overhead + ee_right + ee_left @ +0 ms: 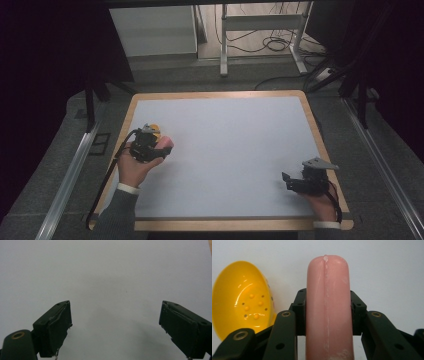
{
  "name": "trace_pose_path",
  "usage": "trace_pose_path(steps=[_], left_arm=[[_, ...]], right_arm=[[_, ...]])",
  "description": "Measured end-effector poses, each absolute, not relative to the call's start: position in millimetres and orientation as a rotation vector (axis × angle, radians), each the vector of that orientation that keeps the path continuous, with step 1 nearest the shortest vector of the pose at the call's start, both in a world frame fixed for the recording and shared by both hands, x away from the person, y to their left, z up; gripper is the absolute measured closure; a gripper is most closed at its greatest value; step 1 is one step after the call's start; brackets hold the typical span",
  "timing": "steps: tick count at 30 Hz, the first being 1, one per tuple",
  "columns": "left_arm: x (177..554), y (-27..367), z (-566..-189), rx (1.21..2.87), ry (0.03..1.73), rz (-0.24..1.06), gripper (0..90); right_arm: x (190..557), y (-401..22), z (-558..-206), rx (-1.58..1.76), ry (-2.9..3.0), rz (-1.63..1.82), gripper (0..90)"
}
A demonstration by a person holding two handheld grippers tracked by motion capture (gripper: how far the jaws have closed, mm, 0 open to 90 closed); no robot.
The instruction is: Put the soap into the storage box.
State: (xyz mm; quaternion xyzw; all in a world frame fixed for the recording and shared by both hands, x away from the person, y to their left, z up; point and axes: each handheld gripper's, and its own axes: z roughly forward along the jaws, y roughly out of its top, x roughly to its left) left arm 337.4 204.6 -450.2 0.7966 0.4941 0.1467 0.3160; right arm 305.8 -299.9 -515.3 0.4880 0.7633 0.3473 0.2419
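The left hand-held gripper (328, 312) clamps a smooth pink sausage (327, 302) (a pale seam runs lengthwise), beside a yellow perforated bowl (242, 300); the right hand-held gripper (115, 327) gapes wide.

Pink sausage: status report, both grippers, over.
Left gripper shut on smooth pink sausage. Right gripper open, empty. Yellow perforated plastic bowl beside sausage; nothing blocking.

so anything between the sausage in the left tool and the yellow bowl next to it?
Nothing visible. The left tool is clamped on the sausage, and the yellow bowl lies right beside it on the white table.
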Motion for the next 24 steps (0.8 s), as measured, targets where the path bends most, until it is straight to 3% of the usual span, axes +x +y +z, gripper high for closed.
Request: trace_pose_path(steps=[24], left_arm=[[358.1, 229.1, -446.9, 2.045, 1.397, 0.426, 60.0]], right_arm=[[306.0, -299.4, -516.0, 1.337, 2.092, 0.945, 10.6]])
